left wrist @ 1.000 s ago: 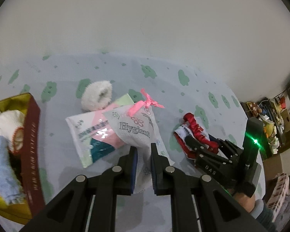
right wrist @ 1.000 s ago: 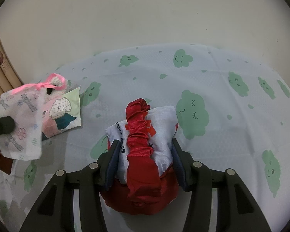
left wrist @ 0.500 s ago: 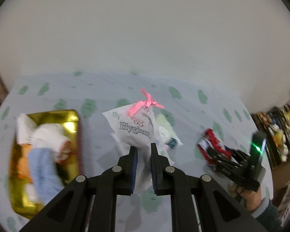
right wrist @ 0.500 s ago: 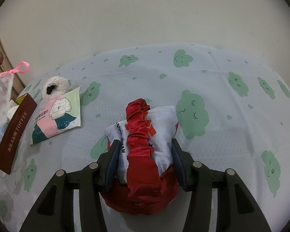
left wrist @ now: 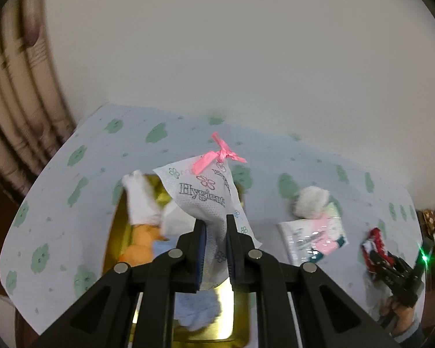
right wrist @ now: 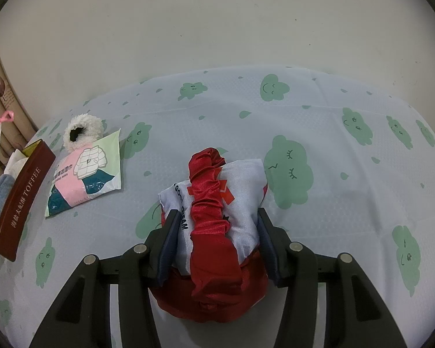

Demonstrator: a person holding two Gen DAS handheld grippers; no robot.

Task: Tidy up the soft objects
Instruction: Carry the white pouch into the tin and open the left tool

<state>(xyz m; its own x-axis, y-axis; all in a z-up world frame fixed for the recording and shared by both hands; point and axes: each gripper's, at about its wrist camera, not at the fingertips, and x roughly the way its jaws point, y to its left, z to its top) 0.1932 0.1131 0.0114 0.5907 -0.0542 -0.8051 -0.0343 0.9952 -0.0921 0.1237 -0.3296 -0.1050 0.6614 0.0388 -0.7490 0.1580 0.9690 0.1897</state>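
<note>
Left tongs (left wrist: 214,240) clenching white "Hygiene" fabric pouch with pink ribbon bow (left wrist: 208,194), hanging over open gold-lined toffee box (left wrist: 116,232). Right tongs (right wrist: 216,242) gripping red-and-white satin pouch (right wrist: 217,203) resting on cloud-print worktop (right wrist: 333,150), well right of that box.

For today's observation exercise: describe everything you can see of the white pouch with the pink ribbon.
The white pouch looks like thin embossed non-woven fabric, printed with small flowers and the word "Hygiene". A pink ribbon ties its neck in a bow. The left hand-held gripper pinches its lower part, holding it tilted in the air above the gold tin of soft items.
</note>
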